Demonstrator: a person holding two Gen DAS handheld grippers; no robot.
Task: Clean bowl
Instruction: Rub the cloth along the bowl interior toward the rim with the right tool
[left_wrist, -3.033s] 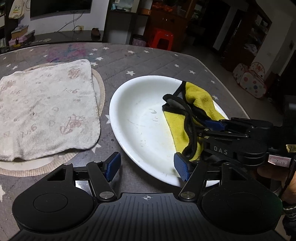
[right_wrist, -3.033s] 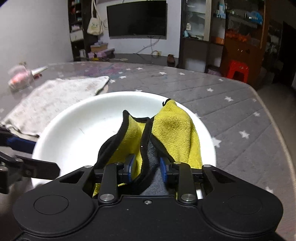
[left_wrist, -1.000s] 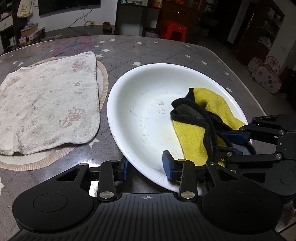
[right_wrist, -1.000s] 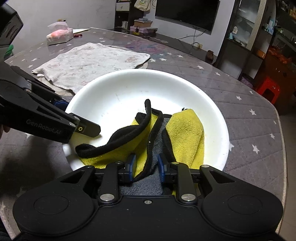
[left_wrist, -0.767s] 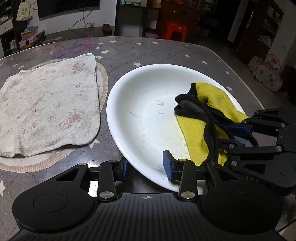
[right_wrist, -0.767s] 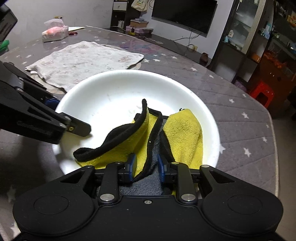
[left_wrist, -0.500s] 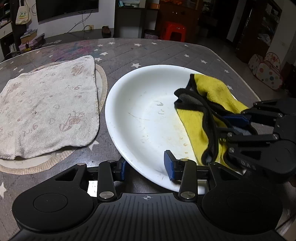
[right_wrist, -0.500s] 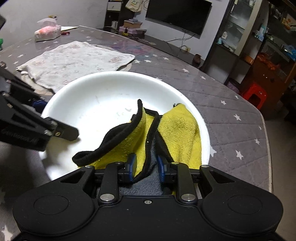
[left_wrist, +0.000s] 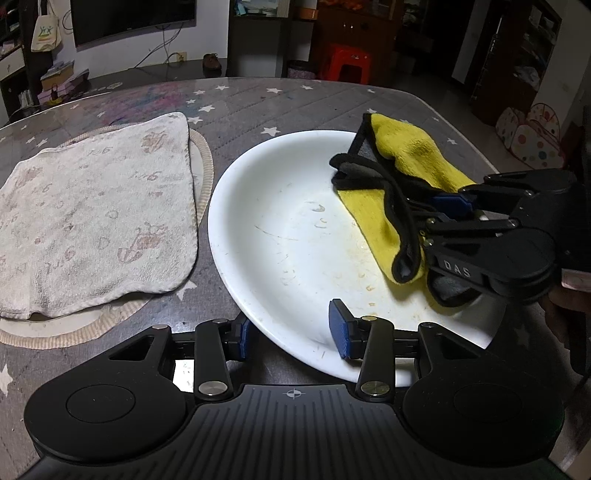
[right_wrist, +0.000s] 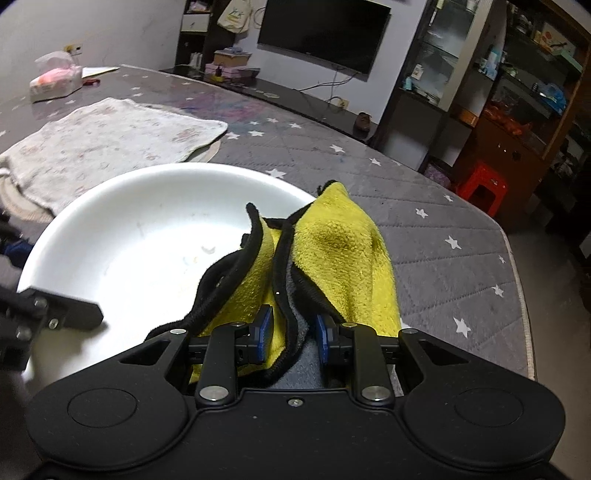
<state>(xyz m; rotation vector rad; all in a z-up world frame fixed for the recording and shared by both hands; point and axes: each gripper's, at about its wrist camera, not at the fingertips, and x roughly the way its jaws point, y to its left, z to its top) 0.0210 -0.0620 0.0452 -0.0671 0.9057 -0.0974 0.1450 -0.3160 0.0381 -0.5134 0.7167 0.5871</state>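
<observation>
Setting: dim living room, television on the far wall, red stool to the upper right. Bench (left_wrist: 332, 99): grey quilted cover with white stars, filling the middle of both views.

Item 1, bowl (left_wrist: 288, 221): wide, shallow, white; sits on the bench at centre of the left wrist view. Faint streaks and yellowish specks remain on its inner face, so the wiping looks unfinished.

Item 2, cloth (right_wrist: 343, 251): yellow with black edging, bunched, draped over the bowl's right side and rim (folded thick, presumably to give a firm wiping pad).

Item 3, right gripper (right_wrist: 291, 334): clamped on the cloth's near end, blue pads pressing the fold from both sides; angled down so the cloth can drag across the bowl's face.

Item 4, left gripper (left_wrist: 291, 334): astride the bowl's near rim at lower centre, one pad outside and one inside, seemingly to steady it. The gap is partly open, neither pad visibly pressing the rim.

Item 5, towel (left_wrist: 92, 214): pale, printed, flat on a round mat (left_wrist: 203, 162) at left; untouched, likely a drying spot.
</observation>
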